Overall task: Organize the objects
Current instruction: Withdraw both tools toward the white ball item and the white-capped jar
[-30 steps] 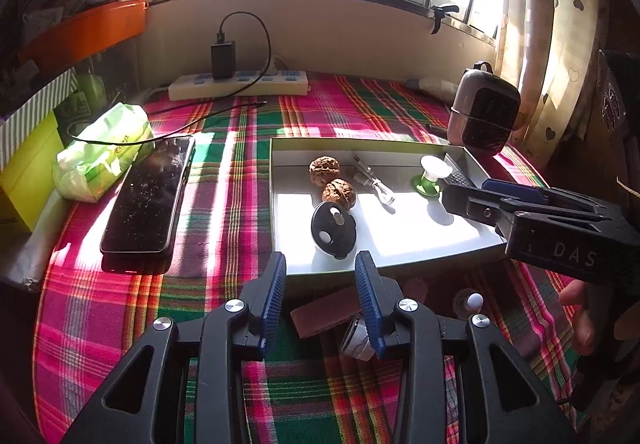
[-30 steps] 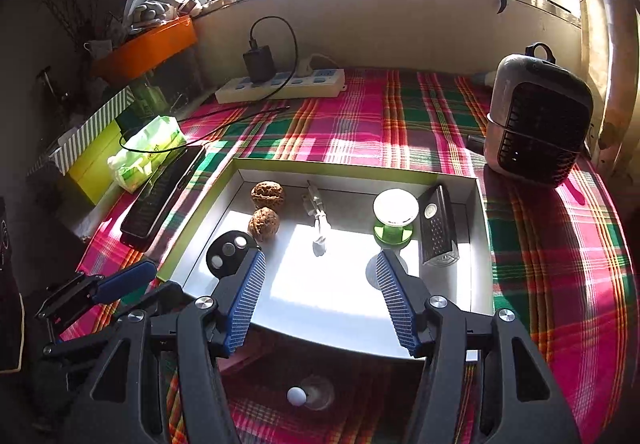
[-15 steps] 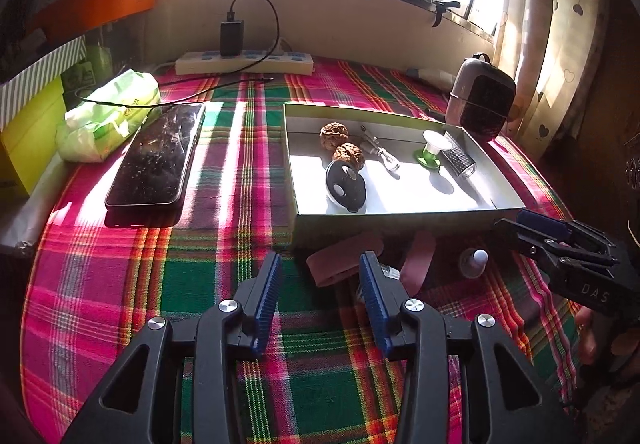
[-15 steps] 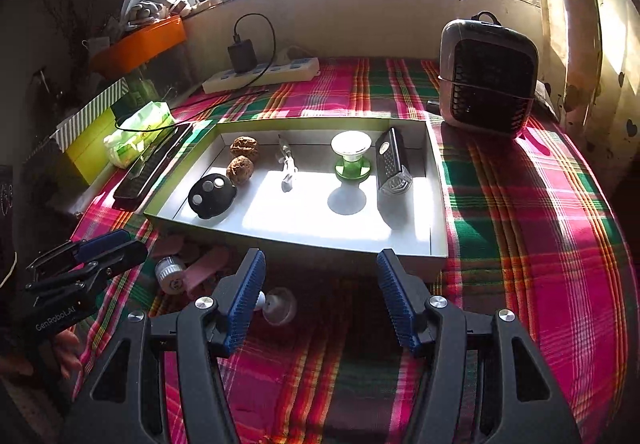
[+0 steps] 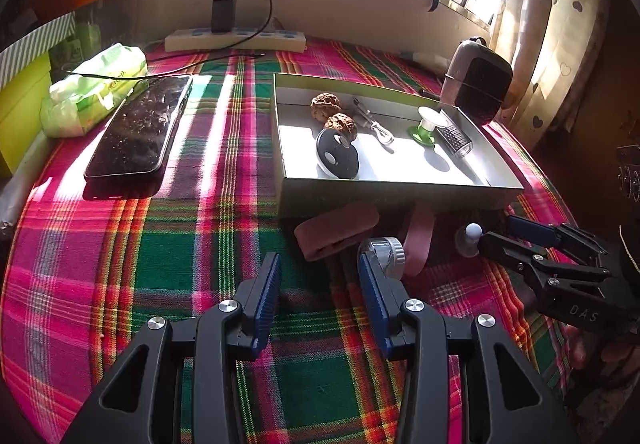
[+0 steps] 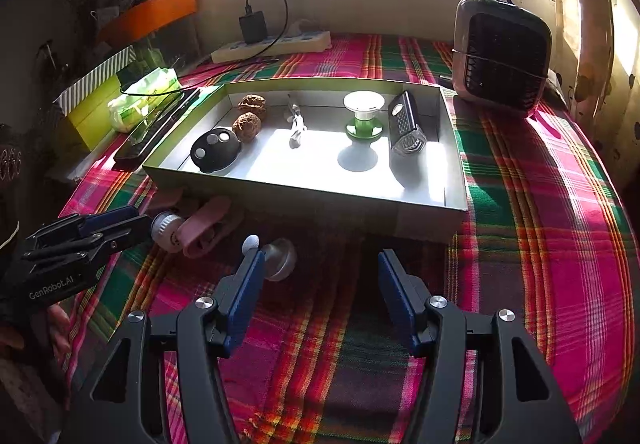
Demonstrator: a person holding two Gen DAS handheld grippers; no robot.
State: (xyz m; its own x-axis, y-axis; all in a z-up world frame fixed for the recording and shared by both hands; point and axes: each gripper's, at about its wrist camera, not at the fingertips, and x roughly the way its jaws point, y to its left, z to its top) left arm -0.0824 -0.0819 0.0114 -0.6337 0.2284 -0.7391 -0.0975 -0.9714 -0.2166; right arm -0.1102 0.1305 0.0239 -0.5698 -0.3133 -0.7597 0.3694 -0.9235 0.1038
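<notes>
A shallow green-rimmed box (image 5: 400, 190) (image 6: 308, 200) holds two walnuts (image 5: 340, 122), a black round device (image 6: 216, 150), a small grater (image 6: 406, 124), a green-and-white spool (image 6: 363, 116) and a metal clip (image 5: 374, 124). In front of it lie a pink strap (image 5: 336, 228), a white ribbed knob (image 5: 386, 250) (image 6: 166, 228) and a small white-capped bottle (image 6: 276, 256) (image 5: 470, 238). My left gripper (image 5: 319, 268) (image 6: 140, 218) is open over bare cloth, its right finger beside the knob. My right gripper (image 6: 320, 264) (image 5: 496, 232) is open, its left finger beside the bottle.
A phone (image 5: 140, 132) and a green tissue pack (image 5: 92, 88) lie left of the box. A power strip (image 5: 236, 40) with a charger sits by the back wall, a small heater (image 6: 500, 56) at the right. A yellow-green box (image 6: 92, 108) stands at the left edge.
Both grippers have drawn back from the box toward the near edge of the table and sunk lower. The left jaws now stand wider. The strap, knob and bottle have come into full view.
</notes>
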